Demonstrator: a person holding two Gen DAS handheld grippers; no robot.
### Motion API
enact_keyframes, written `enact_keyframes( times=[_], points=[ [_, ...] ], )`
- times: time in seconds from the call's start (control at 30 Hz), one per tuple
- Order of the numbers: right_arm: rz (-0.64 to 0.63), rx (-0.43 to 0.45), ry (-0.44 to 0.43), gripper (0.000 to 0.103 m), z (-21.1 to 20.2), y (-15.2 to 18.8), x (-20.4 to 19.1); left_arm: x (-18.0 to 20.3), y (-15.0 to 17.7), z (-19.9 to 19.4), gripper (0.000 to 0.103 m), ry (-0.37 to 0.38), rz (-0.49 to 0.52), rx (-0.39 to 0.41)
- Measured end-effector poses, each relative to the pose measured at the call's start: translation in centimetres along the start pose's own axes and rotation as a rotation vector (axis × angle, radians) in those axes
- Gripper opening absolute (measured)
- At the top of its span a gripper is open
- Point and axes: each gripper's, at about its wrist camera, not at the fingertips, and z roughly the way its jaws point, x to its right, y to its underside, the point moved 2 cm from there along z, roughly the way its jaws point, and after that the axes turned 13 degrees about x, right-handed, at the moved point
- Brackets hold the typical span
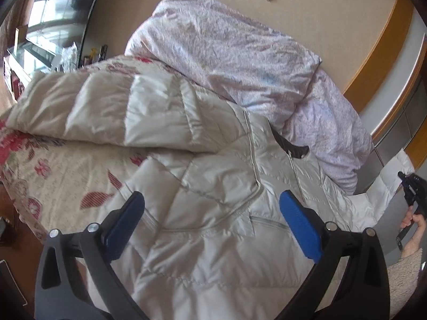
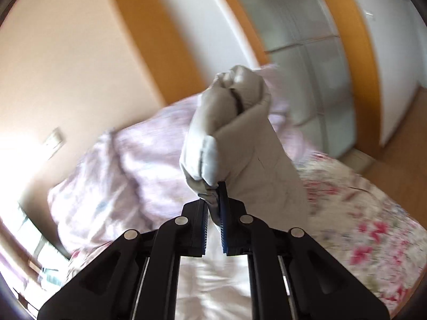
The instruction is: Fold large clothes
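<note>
On the floral bedspread (image 1: 53,176) the padded jacket (image 1: 202,213) is spread, quilt (image 1: 226,53) at one o'clock; right gripper (image 2: 214,200) is pinched on its sleeve (image 2: 234,122); left gripper (image 1: 210,221) is held spread, empty; sleeve should be carried flat across, grip kept firm.

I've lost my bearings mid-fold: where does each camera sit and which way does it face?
Left wrist: on the left gripper, looking along its open fingers down at the puffer jacket on the floral bedspread; the right hand and its sleeve show at the right edge.
Right wrist: on the right gripper, facing the wall and wardrobe; its fingers pinch a bunched jacket part.
Shared: the jacket, the bedspread and the lilac duvet; the left view also catches the right gripper.
</note>
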Motion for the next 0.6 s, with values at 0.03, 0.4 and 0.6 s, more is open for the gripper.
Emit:
enact_keyframes(
  times=[0.03, 0.4, 0.6],
  points=[
    [-0.01, -0.014, -0.038, 0.008, 0.7, 0.5, -1.8, -0.3, -0.4, -0.5, 0.101, -0.004, 0.005, 0.03],
    [-0.13, -0.247, -0.209, 0.008, 5.0, 10.5, -13.6, -5.5, -2.7, -1.8, 0.101, -0.064, -0.093, 0.076],
    [-0.298, -0.362, -0.179, 0.008, 6.4, 17.6, -16.7, -7.4, -3.0, -1.6, 0.101, -0.082, -0.15, 0.069]
  ],
)
